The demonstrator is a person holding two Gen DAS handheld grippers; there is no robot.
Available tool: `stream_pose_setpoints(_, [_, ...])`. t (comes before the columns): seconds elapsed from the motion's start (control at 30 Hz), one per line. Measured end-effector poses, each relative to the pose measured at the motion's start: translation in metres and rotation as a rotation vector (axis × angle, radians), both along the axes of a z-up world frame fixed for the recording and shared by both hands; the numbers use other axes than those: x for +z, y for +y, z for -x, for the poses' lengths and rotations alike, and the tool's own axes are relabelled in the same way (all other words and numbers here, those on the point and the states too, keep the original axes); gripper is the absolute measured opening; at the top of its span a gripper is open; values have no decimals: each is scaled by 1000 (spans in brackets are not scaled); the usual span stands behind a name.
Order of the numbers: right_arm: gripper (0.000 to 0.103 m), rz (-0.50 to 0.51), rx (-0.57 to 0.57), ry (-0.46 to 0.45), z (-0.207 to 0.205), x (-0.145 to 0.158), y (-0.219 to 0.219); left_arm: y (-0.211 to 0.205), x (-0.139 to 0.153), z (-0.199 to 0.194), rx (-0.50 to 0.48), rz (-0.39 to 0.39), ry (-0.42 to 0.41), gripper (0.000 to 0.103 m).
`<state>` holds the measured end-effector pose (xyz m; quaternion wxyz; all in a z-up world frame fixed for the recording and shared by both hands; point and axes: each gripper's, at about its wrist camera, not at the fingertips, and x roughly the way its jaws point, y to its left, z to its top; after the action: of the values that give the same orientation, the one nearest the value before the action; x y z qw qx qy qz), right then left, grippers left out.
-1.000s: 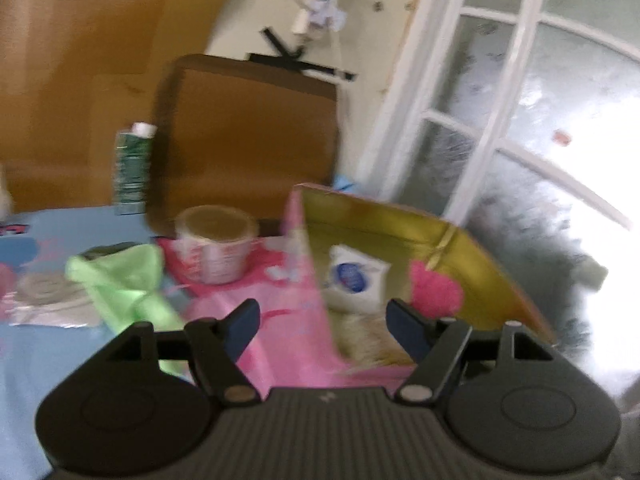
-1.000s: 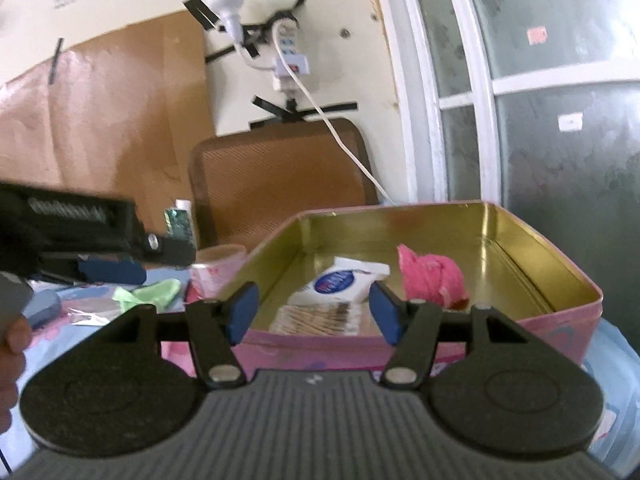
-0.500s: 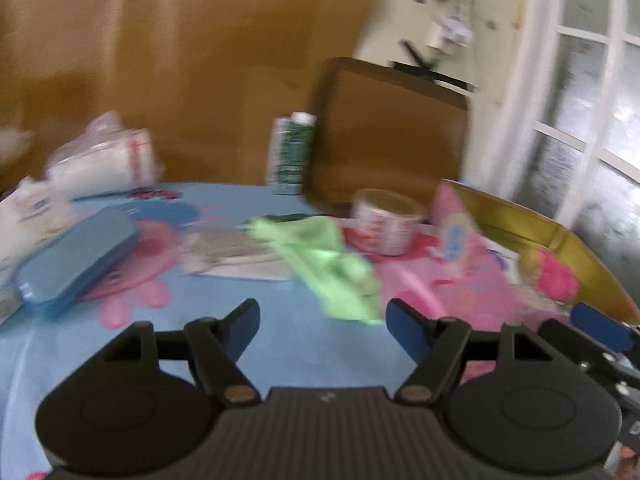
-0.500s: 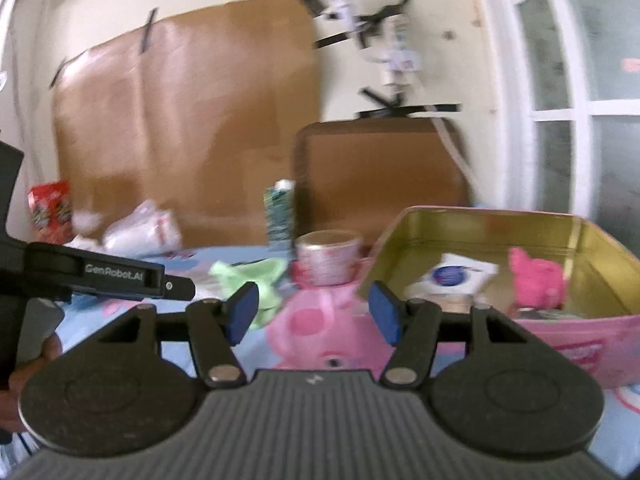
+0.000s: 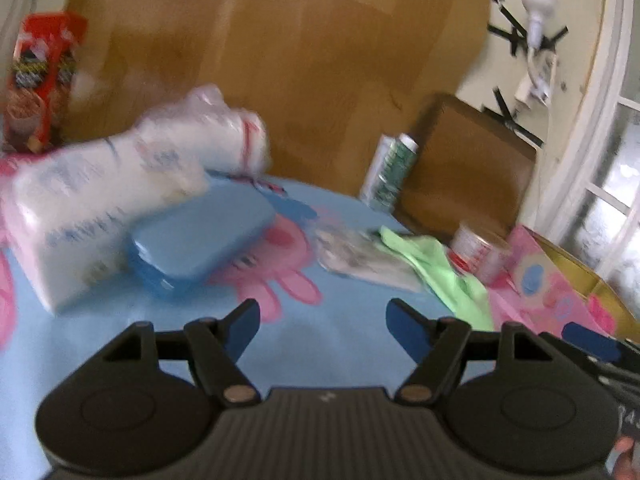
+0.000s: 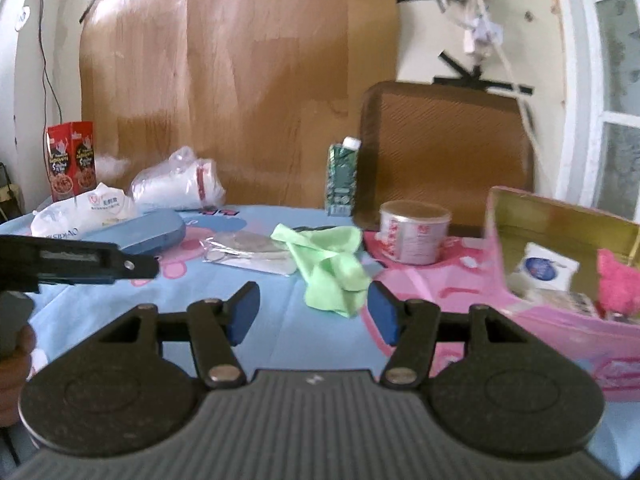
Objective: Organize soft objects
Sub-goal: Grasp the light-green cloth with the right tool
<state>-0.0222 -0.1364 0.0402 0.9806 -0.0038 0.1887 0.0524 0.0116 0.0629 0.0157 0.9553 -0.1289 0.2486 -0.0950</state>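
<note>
Left wrist view. My left gripper [image 5: 322, 326] stands wide, both blue pads apart with nothing between them, over the blue cartoon-print tablecloth [image 5: 340, 344]. At 10 o'clock from the pads lies a blue hard case [image 5: 200, 248]; a white plastic-wrapped soft pack [image 5: 80, 208] lies against its left side, and a second clear-bagged white bundle [image 5: 208, 132] lies behind it. This part of the picture is blurred, so the print on the packs cannot be read. At 2 o'clock a green cloth [image 5: 440, 268] lies crumpled on the table, just beside a clear flat packet [image 5: 360, 256]. A round tin [image 5: 480, 254] stands behind the cloth. At 3 o'clock the pink storage box [image 5: 552, 288] shows one corner. A blue pad of my other tool enters at the right edge.

Right wrist view. My right gripper [image 6: 314, 316] is likewise spread wide and holds nothing. The green cloth [image 6: 328, 264] lies at 12 o'clock, just beyond the pads, its near fold close to the right pad. The pink storage box [image 6: 560, 320] sits at 2 o'clock, open, with a white wrapped packet [image 6: 546, 268] and a pink fluffy item [image 6: 618, 280] inside. The round tin [image 6: 414, 234] stands between cloth and box. My left gripper [image 6: 120, 268] reaches in at 9 o'clock. A green carton [image 6: 342, 178] stands at the far table edge.
</note>
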Motion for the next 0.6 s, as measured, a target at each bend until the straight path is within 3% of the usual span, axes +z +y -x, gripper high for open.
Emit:
stream_pose_setpoints(0.07, [62, -13, 14, 13, -16, 3, 7, 6, 0, 0, 67, -41, -16, 72])
stream_pose_setpoints(0.23, [62, -55, 27, 62, -65, 6, 18, 22, -6, -12, 54, 60, 55, 72])
stream_pose_setpoints(0.43, [63, 25, -41, 141, -122, -5, 21, 22, -10, -15, 42, 79, 70, 72])
stream_pose_setpoints(0.53, [61, -42, -82, 204, -129, -14, 1, 24, -11, -18, 40, 91, 78, 72])
stream_pose_setpoints(0.57, [32, -44, -78, 235, -129, -19, -3, 23, -12, -20, 40, 92, 81, 72])
stream_pose_setpoints(0.6, [11, -42, -63, 250, -125, -23, -4, 23, -12, -22, 39, 92, 87, 72])
